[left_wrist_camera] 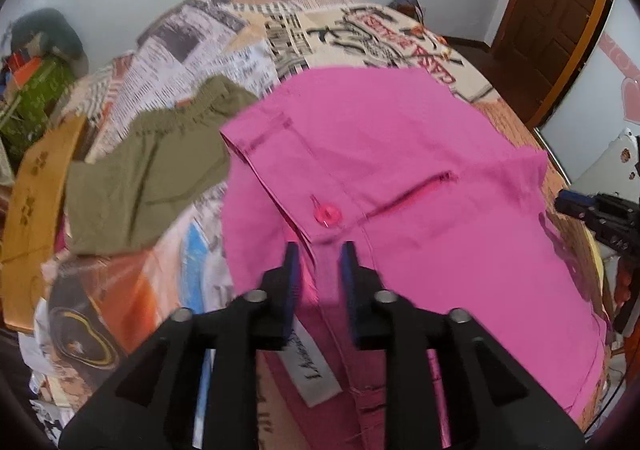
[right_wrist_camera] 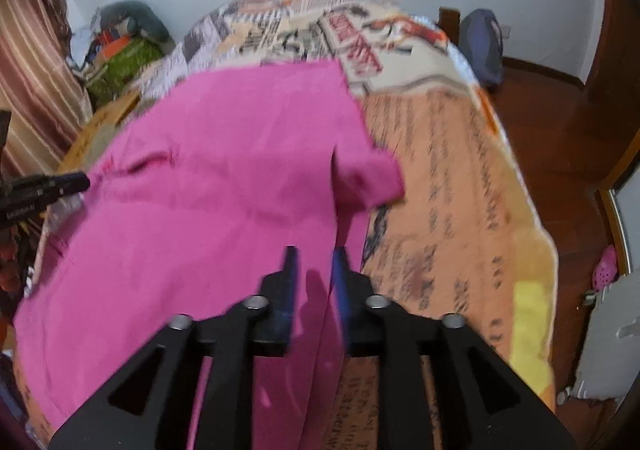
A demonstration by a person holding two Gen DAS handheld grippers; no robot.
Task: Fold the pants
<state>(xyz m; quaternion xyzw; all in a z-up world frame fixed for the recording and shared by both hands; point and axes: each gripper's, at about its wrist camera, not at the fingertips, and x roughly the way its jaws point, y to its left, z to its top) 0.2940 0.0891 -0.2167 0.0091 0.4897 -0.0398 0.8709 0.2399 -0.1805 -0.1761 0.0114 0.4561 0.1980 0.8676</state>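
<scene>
Both claws grip pink pants (left_wrist_camera: pixel 400 169) on my printed bedspread (right_wrist_camera: pixel 440 169): left claw (left_wrist_camera: pixel 319 250) pinches waistband, right claw (right_wrist_camera: pixel 314 254) pinches the fabric's edge.

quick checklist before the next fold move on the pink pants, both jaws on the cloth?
1. Left gripper jaws around the pink pants near the button: ok, though contact cannot be told.
2. Right gripper jaws around a ridge of pink cloth: ok, firmness cannot tell.
3. Pants lying flat: not ok, a flap is bunched at the right edge.
4. Olive garment apart from the pants: cannot tell, its edge meets the pink.
5. Printed bedspread bare beyond the pants for folding: ok.
</scene>
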